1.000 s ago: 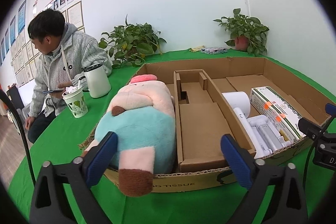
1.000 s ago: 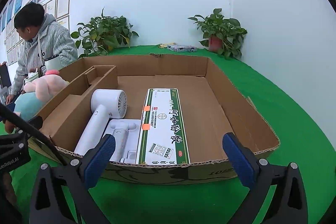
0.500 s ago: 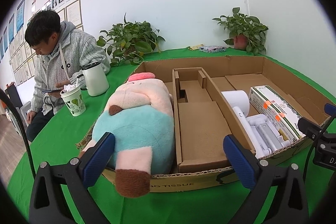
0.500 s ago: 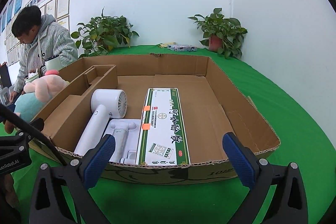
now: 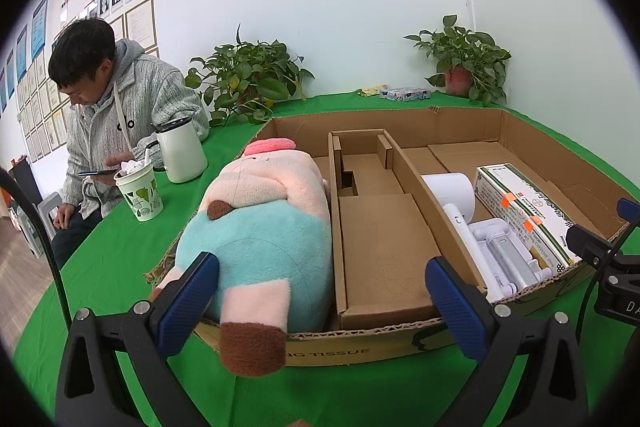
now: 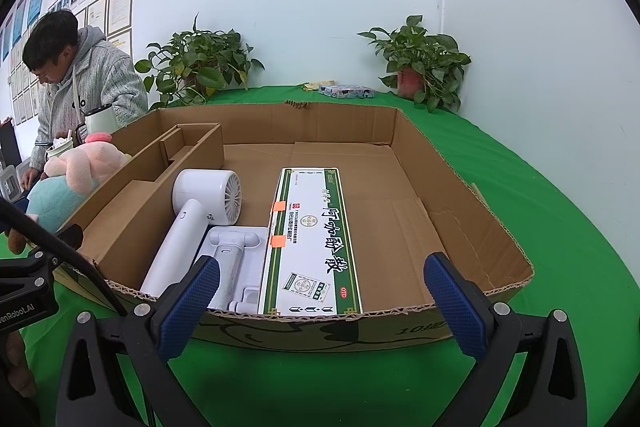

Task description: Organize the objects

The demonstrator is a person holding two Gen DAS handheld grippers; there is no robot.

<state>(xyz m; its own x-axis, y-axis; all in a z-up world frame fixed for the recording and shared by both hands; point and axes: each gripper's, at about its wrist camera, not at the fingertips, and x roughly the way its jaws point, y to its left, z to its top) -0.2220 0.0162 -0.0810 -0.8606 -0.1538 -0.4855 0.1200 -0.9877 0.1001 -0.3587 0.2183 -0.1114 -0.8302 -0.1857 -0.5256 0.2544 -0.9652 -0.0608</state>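
A cardboard box (image 5: pixel 460 123) (image 6: pixel 472 195) with a divider sits on the green table. A pink and teal plush toy (image 5: pixel 264 227) (image 6: pixel 68 179) lies in its left compartment, one foot hanging over the front edge. A white hair dryer (image 6: pixel 192 223) (image 5: pixel 452 199), a white holder (image 6: pixel 236 259) (image 5: pixel 500 255) and a long green and white carton (image 6: pixel 316 239) (image 5: pixel 524 211) lie in the right compartment. My left gripper (image 5: pixel 320 299) is open and empty just before the box front. My right gripper (image 6: pixel 322 301) is open and empty before the right compartment.
A man (image 5: pixel 108 99) sits at the table's left with a phone. A paper cup (image 5: pixel 140 191) and a white mug (image 5: pixel 180 151) stand beside the box. Two potted plants (image 5: pixel 248 83) (image 5: pixel 464 59) and a small packet (image 5: pixel 404 93) stand at the back wall.
The left wrist view has shifted slightly; the man has leaned a little. Nothing in the box has moved and both grippers stay open.
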